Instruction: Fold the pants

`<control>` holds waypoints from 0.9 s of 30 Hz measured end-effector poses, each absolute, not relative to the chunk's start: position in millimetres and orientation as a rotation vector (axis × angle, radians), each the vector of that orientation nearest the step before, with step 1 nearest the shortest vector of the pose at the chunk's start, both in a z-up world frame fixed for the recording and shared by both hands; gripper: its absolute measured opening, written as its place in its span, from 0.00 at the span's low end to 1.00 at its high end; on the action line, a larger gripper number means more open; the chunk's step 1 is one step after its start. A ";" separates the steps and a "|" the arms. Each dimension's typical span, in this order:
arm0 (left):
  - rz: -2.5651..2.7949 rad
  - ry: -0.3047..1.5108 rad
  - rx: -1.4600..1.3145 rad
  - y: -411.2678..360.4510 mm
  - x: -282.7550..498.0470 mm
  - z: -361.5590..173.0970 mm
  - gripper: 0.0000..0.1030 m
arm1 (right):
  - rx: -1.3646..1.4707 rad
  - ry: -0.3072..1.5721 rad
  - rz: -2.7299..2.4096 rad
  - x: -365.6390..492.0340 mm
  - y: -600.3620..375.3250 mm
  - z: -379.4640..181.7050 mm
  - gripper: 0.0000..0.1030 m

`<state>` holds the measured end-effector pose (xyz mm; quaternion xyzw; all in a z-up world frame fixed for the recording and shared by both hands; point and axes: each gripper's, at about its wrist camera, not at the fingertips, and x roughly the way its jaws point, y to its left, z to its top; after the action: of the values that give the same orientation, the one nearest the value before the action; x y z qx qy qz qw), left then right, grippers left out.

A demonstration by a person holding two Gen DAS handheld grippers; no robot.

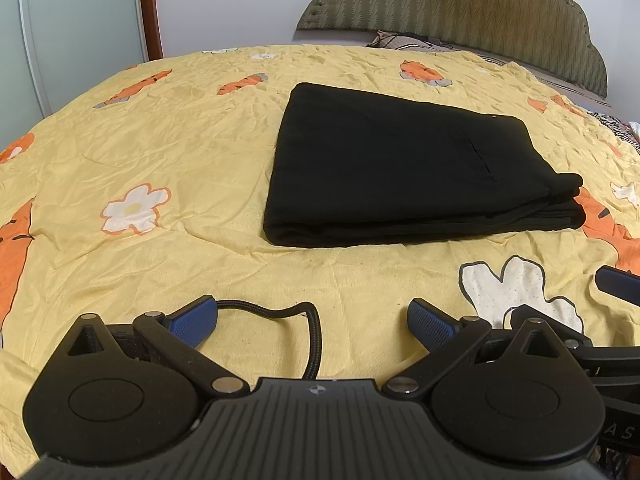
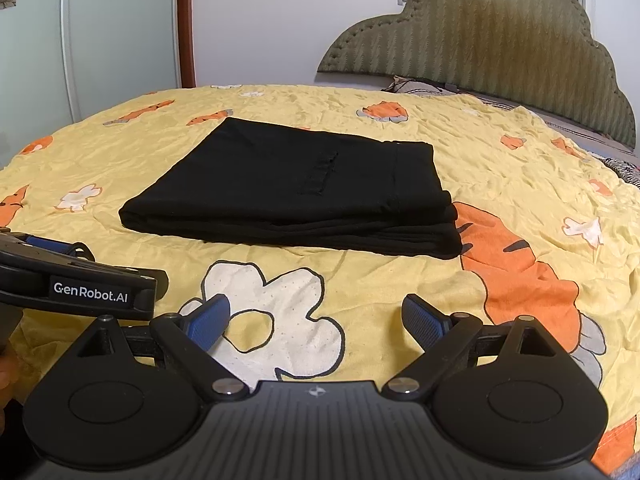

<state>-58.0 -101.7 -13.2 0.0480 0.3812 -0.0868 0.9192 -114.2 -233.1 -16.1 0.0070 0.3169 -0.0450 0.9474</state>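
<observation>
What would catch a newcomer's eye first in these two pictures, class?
First, the black pants, folded into a neat flat stack in the middle of the bed. Next, the yellow quilt under them, printed with orange carrots and white flowers. Nearest the camera, the left gripper and right gripper hover open and empty, blue-padded fingers spread.

Folded pants (image 1: 384, 168) lie on a quilt (image 1: 200, 160) covering a bed, well ahead of both grippers. The left gripper (image 1: 312, 324) and right gripper (image 2: 316, 320) sit side by side near the quilt's front edge. A headboard (image 2: 500, 40) stands behind, to the right.
</observation>
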 end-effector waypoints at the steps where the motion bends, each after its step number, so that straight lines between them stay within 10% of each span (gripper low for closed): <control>1: -0.178 0.784 0.098 -101.6 -58.0 -13.2 0.99 | 0.015 0.645 -0.092 -114.3 -233.1 -16.1 0.91; 27: -0.198 0.740 0.102 -98.6 -59.8 -7.4 0.97 | 0.004 0.663 -0.100 -110.0 -234.7 -16.0 0.91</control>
<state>-59.8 -98.6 -7.4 0.0499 0.3611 -0.0967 0.9262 -110.0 -234.7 -16.0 0.0020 0.3253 -0.0489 0.9443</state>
